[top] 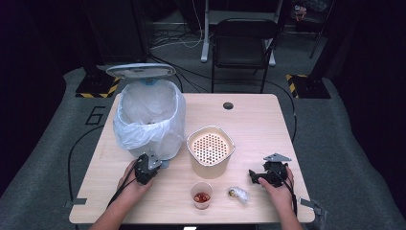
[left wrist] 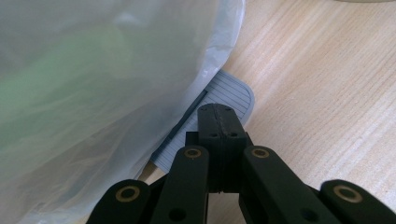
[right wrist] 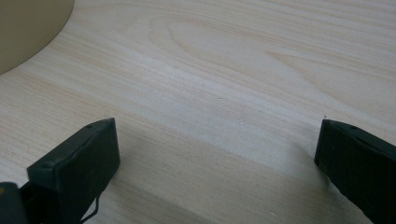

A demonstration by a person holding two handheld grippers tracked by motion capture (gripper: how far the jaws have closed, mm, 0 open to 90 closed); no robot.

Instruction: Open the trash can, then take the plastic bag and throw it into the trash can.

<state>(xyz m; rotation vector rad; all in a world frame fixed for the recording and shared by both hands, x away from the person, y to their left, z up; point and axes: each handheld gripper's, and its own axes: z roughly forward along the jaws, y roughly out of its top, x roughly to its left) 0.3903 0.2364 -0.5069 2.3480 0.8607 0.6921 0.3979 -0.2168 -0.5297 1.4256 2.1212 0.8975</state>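
a wooden table [top: 268, 120] holds everything. the biggest thing on it is a pedal bin [top: 149, 117] at the back left, lined with a thin white plastic bag [left wrist: 93, 84], with its grey lid [top: 140, 71] tipped up behind. a cream tub [top: 210, 151] with a top full of little holes stands in the middle, just beside the bin. in front of the tub is a small clear cup [top: 201, 194] with red bits inside. near the cup, to its right, lies a small crumpled clear wrapper [top: 238, 193].

the left gripper [left wrist: 217, 114] is at the foot of the bin, its jaws pressed tight together with nothing between them, their tips over the grey ridged pedal [left wrist: 224, 95]. the right gripper [top: 264, 176] is low over bare wood right of the wrapper, its jaws spread wide apart and holding nothing
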